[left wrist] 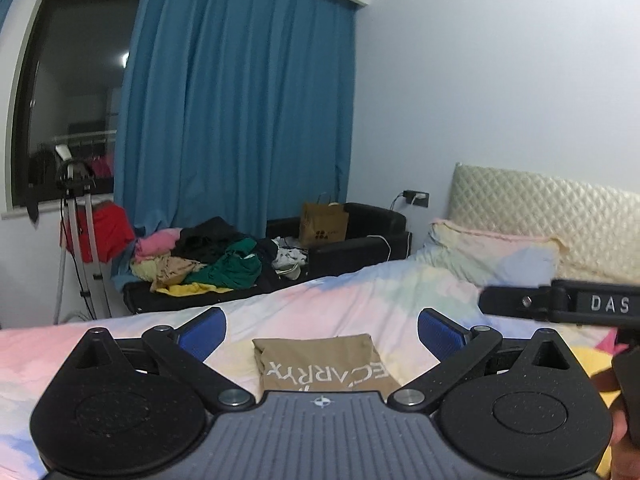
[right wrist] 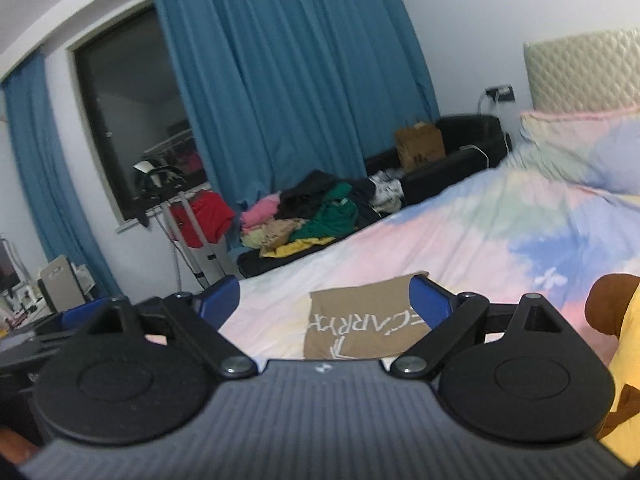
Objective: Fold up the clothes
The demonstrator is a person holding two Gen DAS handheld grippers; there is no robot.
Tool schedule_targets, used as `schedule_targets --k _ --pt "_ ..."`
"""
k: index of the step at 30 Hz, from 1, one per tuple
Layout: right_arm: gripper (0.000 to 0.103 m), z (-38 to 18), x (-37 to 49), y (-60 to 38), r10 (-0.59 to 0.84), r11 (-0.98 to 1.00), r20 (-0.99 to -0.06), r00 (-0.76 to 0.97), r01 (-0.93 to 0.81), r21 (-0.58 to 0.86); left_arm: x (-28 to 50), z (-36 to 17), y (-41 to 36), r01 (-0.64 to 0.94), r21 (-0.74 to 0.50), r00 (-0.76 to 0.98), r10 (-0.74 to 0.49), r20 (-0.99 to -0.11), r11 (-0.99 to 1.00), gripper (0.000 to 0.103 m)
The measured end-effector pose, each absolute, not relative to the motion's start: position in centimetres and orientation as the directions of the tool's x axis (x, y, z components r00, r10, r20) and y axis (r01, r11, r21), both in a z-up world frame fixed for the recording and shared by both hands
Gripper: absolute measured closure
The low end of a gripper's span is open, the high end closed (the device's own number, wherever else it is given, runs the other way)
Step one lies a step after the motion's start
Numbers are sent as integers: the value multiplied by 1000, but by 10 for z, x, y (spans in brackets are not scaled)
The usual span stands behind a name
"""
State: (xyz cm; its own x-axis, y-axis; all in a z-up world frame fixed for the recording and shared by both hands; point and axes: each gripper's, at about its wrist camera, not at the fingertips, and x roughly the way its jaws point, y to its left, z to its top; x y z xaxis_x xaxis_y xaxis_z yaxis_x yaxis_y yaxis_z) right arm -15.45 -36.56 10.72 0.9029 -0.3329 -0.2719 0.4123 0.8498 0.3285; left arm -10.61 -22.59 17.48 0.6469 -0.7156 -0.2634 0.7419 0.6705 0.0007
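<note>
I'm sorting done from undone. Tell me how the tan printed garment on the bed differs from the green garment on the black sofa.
The tan garment is folded into a flat rectangle; the green garment is crumpled.

The tan garment lies alone on the pastel bedcover; the green garment sits in a heap of other clothes on the black sofa.

The tan garment shows white lettering; no print is visible on the green one.

Neither is held by a gripper.

The tan garment [left wrist: 320, 360] lies folded into a flat, roughly square packet on the pastel bed cover, at the lower centre of the left wrist view and lower centre-right of the right wrist view [right wrist: 360, 320]. White lettering runs across its top face, upside down; it seems to read "CARRY", though blurred.
</note>
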Motion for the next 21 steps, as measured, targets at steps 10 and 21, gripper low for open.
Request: schedule_targets --k 10,21 --pt "10 92 -180 -326 -360 870 -226 905 413 267 -137 157 -187 751 -18 634 -728 -260 660 0" --pt "10 45 -177 -303 -412 866 -209 887 453 213 -135 119 -157 707 -29 678 -689 -256 707 0"
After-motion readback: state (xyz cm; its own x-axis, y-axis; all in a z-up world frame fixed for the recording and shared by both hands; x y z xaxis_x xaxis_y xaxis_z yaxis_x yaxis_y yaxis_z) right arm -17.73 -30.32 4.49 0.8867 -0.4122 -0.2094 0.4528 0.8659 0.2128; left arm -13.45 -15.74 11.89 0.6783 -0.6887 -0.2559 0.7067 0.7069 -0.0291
